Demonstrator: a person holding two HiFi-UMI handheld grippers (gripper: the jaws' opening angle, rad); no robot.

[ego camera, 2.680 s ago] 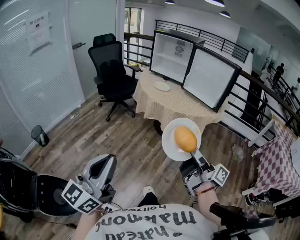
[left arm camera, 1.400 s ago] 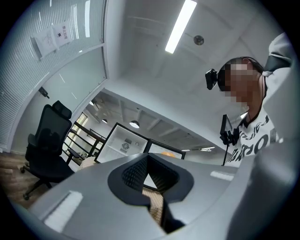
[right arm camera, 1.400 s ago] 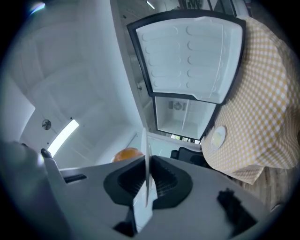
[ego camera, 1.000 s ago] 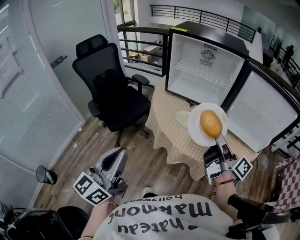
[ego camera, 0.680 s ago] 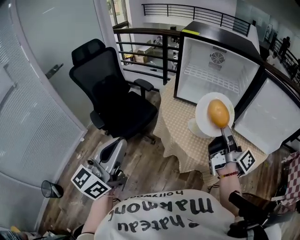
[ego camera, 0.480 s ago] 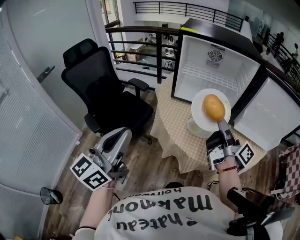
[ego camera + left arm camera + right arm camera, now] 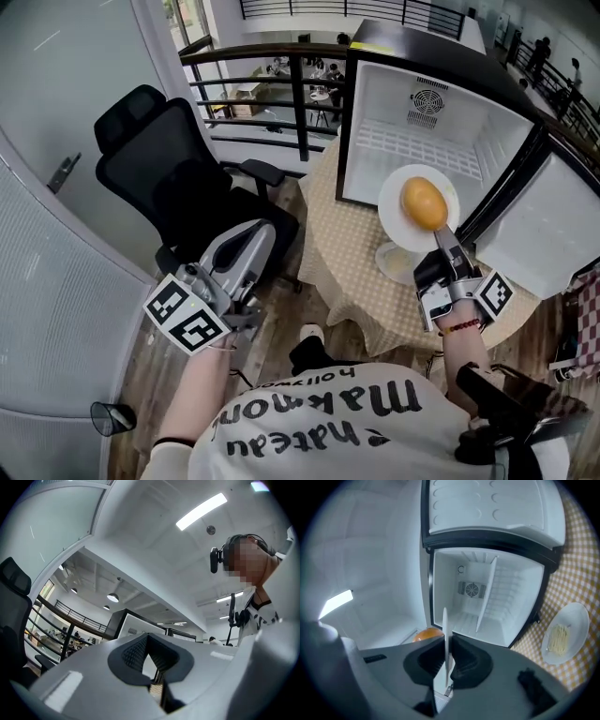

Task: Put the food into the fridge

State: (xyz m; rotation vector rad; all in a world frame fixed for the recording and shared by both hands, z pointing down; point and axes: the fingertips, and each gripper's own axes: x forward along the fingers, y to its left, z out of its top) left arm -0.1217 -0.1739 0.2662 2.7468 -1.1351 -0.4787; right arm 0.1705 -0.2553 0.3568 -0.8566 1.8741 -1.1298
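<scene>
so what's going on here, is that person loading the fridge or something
Pretty much. A person holds a gripper in each hand. The right gripper has its jaws clamped on the rim of a white plate carrying a round orange food, held just in front of the open fridge and not yet inside. The left gripper hangs low, jaws together and empty. A second plate of noodles sits on the table.

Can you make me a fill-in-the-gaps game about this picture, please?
The orange food lies on a white ___ held by the right gripper.
The fridge on the table has its door ___.
The office chair beside the table is ___.
Missing words: plate, open, black.
</scene>
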